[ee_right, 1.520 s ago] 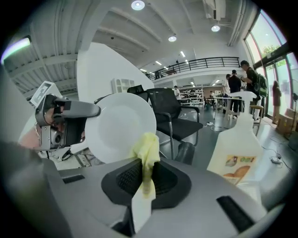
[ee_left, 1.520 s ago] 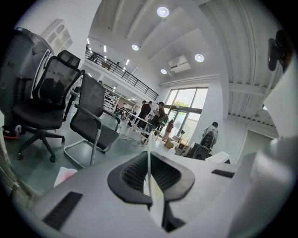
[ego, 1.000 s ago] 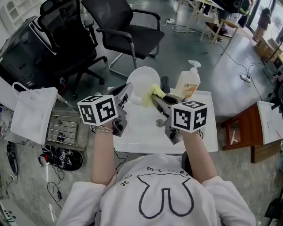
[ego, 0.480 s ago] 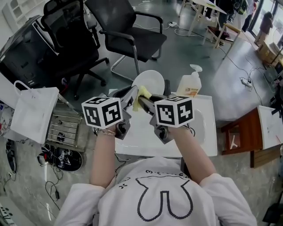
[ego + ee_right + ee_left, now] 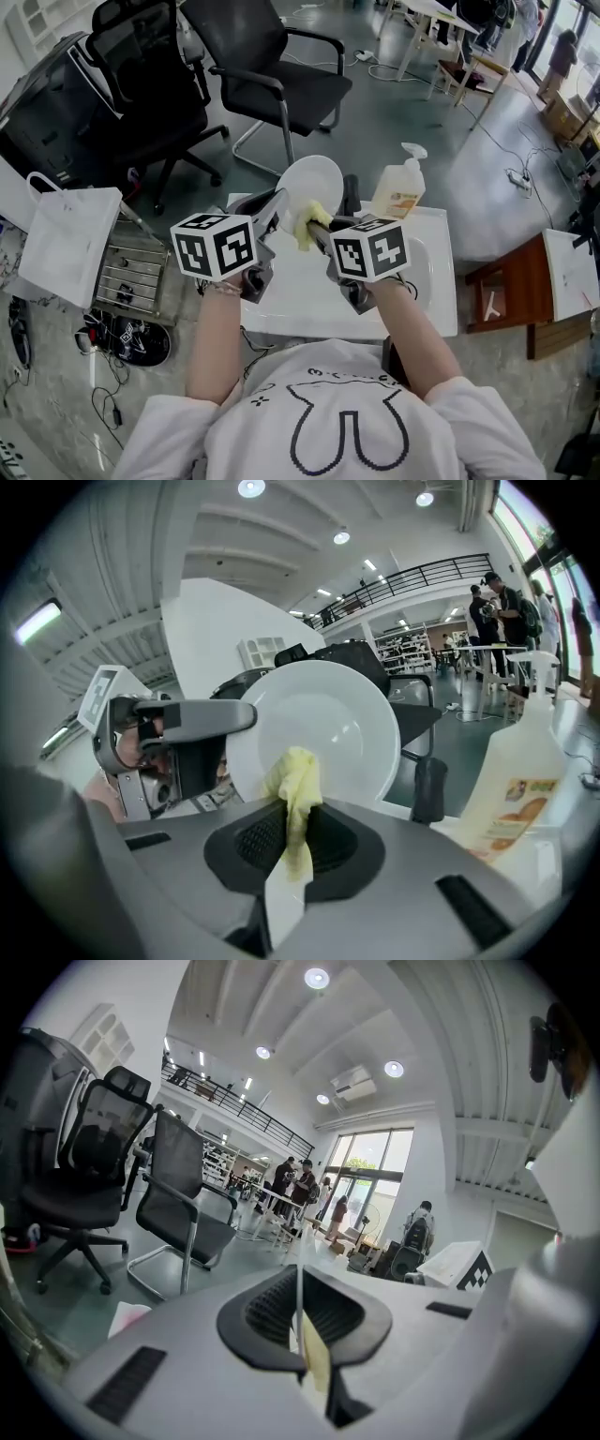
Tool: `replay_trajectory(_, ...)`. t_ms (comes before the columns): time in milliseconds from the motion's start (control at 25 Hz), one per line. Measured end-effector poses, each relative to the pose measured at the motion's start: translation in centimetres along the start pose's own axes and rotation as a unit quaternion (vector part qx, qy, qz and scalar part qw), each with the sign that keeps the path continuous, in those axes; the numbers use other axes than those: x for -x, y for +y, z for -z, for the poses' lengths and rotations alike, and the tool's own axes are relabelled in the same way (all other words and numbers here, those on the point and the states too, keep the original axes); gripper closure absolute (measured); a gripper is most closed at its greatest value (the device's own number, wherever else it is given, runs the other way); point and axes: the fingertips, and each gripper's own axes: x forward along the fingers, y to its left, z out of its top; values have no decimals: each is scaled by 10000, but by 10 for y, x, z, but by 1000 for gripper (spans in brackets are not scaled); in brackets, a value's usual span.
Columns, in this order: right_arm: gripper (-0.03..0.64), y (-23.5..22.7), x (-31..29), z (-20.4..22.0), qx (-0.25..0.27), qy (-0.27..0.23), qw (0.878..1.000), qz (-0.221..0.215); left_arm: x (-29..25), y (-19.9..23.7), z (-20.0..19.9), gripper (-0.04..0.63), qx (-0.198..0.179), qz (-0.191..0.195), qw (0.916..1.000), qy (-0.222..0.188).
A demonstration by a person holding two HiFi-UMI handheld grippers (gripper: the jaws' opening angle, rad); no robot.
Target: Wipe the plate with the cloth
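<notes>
**A:** Where is the plate?

**B:** The white plate (image 5: 328,724) is up off the counter (image 5: 436,300), just above the middle of the head view. It stands on edge. The left gripper (image 5: 300,1288) has its jaws shut tight on the plate's left rim.

**A:** And the cloth?

**B:** The yellow cloth (image 5: 295,766) is bunched into a tuft and pinched in the closed jaws of the right gripper (image 5: 292,832). It sits low against the plate's face, apparently touching it.

**A:** How will they handle?

**B:** The plate looks glossy, plain and clean. I'd judge it stiff, breakable and slick. A rim pinch is a thin hold, so the wiping pressure should stay gentle. The cloth is soft and limp, so gripping it close to the tuft keeps it firm.
</notes>
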Motion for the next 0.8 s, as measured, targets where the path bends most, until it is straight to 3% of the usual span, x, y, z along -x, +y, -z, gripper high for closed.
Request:
replay_trajectory(320,569,-43,8,28,-120,396,9974,583,1,7,2,577,-110,-41,9999,43)
replay_trajectory(480,569,-49,17,30,-147,381,9973,610,3,10,1,577,-381,49,9992,90)
replay_trajectory(640,569,-46,30,17,-233,126,9986,450,4,8,1,577,-1084,304,9934,201)
replay_trajectory(800,569,-41,43,2,-160,-85,9993,337,9,5,6,577,-2081,544,9757,425)
